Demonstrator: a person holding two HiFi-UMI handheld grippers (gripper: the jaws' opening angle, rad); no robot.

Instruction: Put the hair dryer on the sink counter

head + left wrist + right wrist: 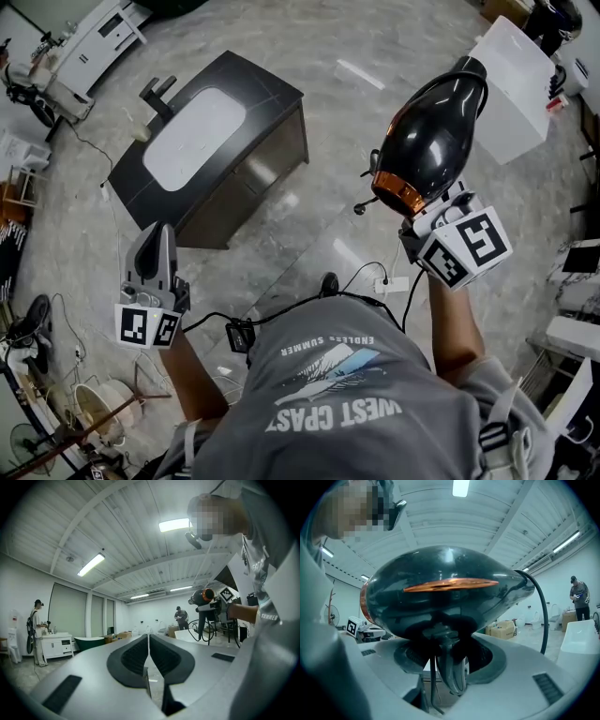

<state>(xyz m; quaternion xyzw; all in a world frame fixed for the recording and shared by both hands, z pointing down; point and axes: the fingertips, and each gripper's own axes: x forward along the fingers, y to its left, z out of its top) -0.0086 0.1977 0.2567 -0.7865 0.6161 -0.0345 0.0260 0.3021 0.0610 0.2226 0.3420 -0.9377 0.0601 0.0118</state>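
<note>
A glossy black hair dryer (427, 141) with an orange ring is held up in the air, with my right gripper (414, 214) shut on its handle. In the right gripper view the dryer body (440, 592) fills the picture above the jaws of the right gripper (445, 656), and its cord hangs down. The dark sink counter (272, 98) with a white basin stands on the floor ahead to the left, well apart from the dryer. My left gripper (155, 234) is raised at the lower left, shut and empty (148, 641). The left gripper view shows the dryer (202, 596) off to the right.
A white tub (516, 84) stands at the upper right and a white cabinet (94, 42) at the upper left. A power strip (394, 284) with cables lies on the marble floor by the feet. Two other people (180, 616) (36, 630) stand far off.
</note>
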